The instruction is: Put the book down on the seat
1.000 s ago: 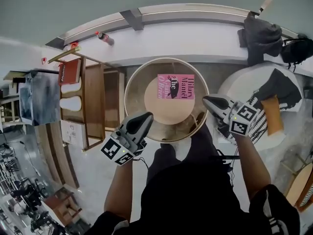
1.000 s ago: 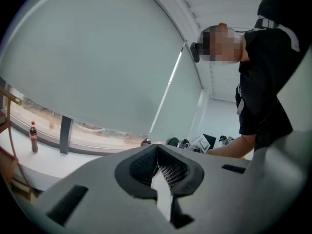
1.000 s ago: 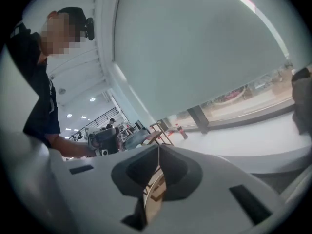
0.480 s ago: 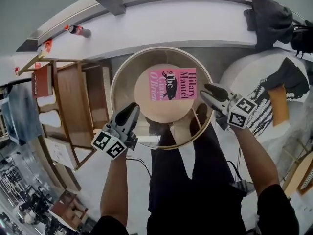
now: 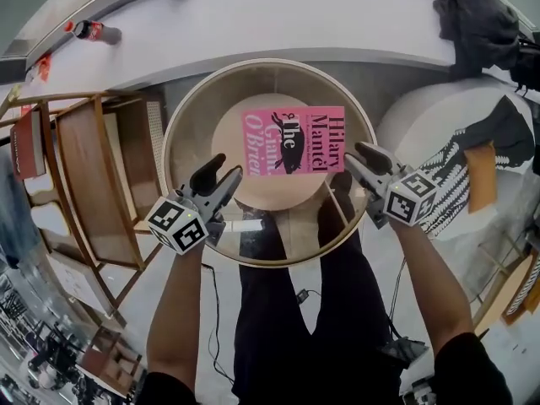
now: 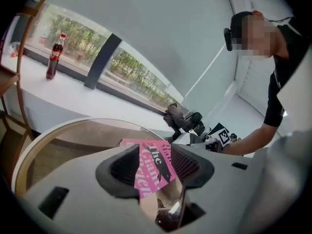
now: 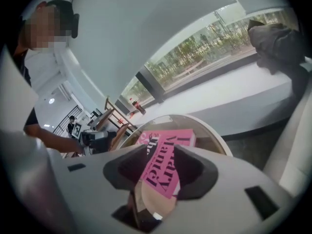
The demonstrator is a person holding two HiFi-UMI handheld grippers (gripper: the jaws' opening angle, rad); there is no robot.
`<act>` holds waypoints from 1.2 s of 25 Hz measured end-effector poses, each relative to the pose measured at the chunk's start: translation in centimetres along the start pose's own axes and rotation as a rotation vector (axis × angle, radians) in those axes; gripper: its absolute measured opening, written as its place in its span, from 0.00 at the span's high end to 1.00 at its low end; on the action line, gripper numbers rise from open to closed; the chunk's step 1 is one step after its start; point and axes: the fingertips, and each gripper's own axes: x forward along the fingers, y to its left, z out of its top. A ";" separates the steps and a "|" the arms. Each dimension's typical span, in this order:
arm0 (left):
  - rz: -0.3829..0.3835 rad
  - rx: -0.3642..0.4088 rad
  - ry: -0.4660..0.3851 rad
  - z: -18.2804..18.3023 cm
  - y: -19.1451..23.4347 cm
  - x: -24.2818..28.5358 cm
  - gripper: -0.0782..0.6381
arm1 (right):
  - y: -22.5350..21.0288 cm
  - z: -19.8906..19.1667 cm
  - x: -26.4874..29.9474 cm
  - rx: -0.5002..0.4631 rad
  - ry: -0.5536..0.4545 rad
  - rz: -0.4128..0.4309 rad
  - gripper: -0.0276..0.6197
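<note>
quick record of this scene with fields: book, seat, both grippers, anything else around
book: pink book, lying flat with its cover up on the seat
seat: round, tan seat
left gripper: left gripper, jaws apart, aimed at the book's near left corner, holding nothing
right gripper: right gripper, jaws apart, by the book's near right corner, holding nothing
ledge: white ledge with a cola bottle at far left and a dark bag at far right
task state: book appears already set down
</note>
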 end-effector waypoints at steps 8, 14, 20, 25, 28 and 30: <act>0.013 -0.127 0.086 -4.7 2.8 2.8 0.60 | -3.0 -3.3 2.1 0.068 0.071 -0.075 0.69; 0.088 -0.194 0.164 -6.9 4.1 4.1 0.60 | -3.4 -4.7 3.0 0.104 0.096 -0.092 0.69; 0.121 -0.225 0.211 -8.4 4.3 5.2 0.60 | -3.1 -5.5 3.4 0.111 0.112 -0.082 0.69; 0.131 -0.212 0.228 -9.2 4.3 5.4 0.60 | -3.3 -5.7 3.8 0.131 0.100 -0.106 0.69; 0.135 -0.213 0.236 -9.4 4.4 5.4 0.60 | -3.4 -5.8 3.9 0.129 0.098 -0.122 0.69; 0.135 -0.211 0.242 -9.5 4.4 5.4 0.60 | -3.4 -5.9 4.0 0.126 0.104 -0.130 0.69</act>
